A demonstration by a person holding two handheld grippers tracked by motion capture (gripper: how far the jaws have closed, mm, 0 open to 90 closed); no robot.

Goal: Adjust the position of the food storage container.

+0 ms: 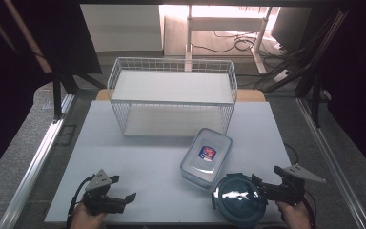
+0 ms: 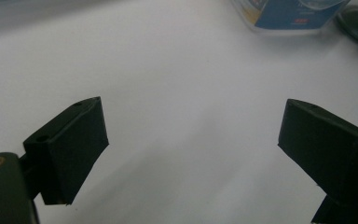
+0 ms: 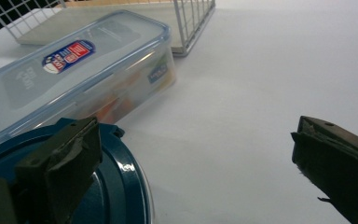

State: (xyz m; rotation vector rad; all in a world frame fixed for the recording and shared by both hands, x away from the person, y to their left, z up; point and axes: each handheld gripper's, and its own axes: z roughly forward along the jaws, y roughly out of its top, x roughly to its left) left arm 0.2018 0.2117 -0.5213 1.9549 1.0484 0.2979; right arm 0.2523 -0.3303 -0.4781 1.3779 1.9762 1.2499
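My right gripper (image 1: pixel 262 183) sits at the near right of the table, held in my right hand (image 1: pixel 293 214), its jaws spread wide with nothing between them. In the right gripper view (image 3: pixel 193 158) one jaw hangs over the rim of the round blue-lidded container (image 3: pixel 116 186) while the other stands over bare table well to the side. From above, that round container (image 1: pixel 238 198) lies at the near edge, just in front of the gripper's tips, its dark glossy lid catching the light.

Just beyond it, and touching or nearly touching its far rim, lies the clear rectangular food box (image 1: pixel 206 156), lid on, with a red and blue label on top; it sits at an angle to the table edge. In the right gripper view the food box (image 3: pixel 74 74) shows coloured contents through its wall, too blurred to name.

My left gripper (image 1: pixel 124 191) rests at the near left in my left hand (image 1: pixel 88 217), well apart from both containers, jaws also wide and holding nothing; its own view (image 2: pixel 193 135) looks onto bare white table (image 2: pixel 168 70).

Farther back stands a white wire basket (image 1: pixel 171 95), on the white table (image 1: pixel 133 167) behind the food box.
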